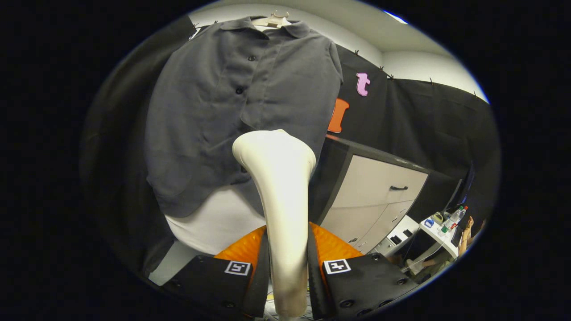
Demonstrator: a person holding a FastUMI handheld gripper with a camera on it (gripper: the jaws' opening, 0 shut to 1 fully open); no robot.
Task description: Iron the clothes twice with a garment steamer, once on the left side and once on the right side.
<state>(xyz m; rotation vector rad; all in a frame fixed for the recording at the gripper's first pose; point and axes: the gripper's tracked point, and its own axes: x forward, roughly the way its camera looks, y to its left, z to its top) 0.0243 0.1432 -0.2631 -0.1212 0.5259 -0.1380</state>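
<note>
steamer (276, 178) clamped by gripper (287, 263), before hanging shirt (232, 111).

The steamer (281, 196) is clamped upright between the gripper (287, 263) fingers, w/ its head set before the lower shirt (232, 116). The shirt is hung on a hanger (273, 20) beyond; a cabinet (374, 196) is placed to its right, w/ a desk (439, 232) further right.
</note>
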